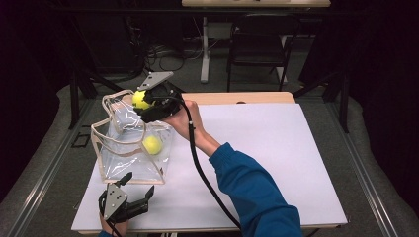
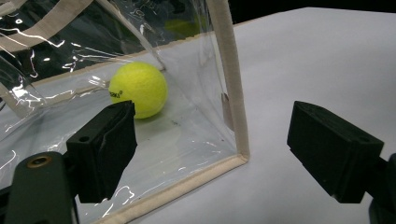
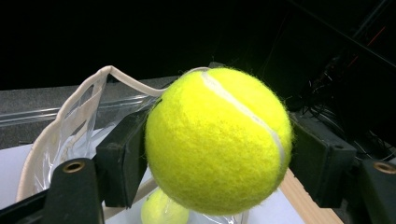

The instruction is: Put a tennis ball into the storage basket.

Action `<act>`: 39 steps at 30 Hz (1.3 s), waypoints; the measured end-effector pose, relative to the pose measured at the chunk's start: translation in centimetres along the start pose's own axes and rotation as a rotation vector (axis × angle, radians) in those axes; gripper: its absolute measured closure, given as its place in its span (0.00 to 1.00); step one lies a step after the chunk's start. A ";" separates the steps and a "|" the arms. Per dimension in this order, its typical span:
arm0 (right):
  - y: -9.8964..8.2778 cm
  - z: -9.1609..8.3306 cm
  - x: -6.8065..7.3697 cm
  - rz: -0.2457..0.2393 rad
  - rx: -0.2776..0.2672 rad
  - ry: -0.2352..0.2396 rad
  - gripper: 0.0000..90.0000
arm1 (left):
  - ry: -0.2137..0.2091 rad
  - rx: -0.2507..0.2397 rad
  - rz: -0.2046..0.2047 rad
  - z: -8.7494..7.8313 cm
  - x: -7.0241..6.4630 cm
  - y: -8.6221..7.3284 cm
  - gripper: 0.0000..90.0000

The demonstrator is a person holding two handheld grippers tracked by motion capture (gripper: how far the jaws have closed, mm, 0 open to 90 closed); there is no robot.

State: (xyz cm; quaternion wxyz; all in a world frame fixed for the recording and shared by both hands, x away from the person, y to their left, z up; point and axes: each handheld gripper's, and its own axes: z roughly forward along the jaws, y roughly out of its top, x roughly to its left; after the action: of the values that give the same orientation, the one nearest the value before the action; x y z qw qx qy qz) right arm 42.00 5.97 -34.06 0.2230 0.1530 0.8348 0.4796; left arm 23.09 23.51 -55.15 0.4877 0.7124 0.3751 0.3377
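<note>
A clear plastic bag (image 1: pixel 129 158) with cream trim and handles stands on the left part of the white table (image 1: pixel 276 148). One yellow tennis ball (image 1: pixel 152 144) lies inside it, also seen through the bag's wall (image 2: pixel 138 89). My right gripper (image 1: pixel 143 102) is shut on a second tennis ball (image 1: pixel 140 99) over the bag's far top opening; that ball (image 3: pixel 218 140) sits squeezed between both pads, with the bag's handle (image 3: pixel 70 116) just behind. My left gripper (image 1: pixel 138 184) stands open near the table's front left, its jaws either side of the bag's near corner trim (image 2: pixel 232 93) without touching it.
A blue sleeve (image 1: pixel 252 187) and the right gripper's black cable (image 1: pixel 202 168) cross the table's middle. A wooden strip (image 1: pixel 237 98) runs along the far edge. Beyond it stand a black folding chair (image 1: pixel 259 39) and a white desk leg (image 1: pixel 205 49).
</note>
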 end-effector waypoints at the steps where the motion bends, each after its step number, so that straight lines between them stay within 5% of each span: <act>1: 0.0 0.0 0.0 -0.001 -0.001 -0.001 0.29 | 0.000 0.000 0.000 0.0 0.0 0.0 0.18; 31: 1.0 1.8 1.6 -0.015 -0.017 0.039 0.29 | -0.004 -0.006 -0.008 -0.1 0.1 0.0 0.18; 39: 0.8 2.2 1.4 0.015 -0.026 0.053 0.29 | -0.002 -0.005 -0.005 -0.2 0.0 0.0 0.18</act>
State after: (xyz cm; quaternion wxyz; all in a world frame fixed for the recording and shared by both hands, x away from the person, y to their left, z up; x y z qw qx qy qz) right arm 42.02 8.65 -34.62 0.1989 0.1436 0.8329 0.4960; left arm 22.90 23.65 -55.06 0.4906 0.7106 0.3754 0.3369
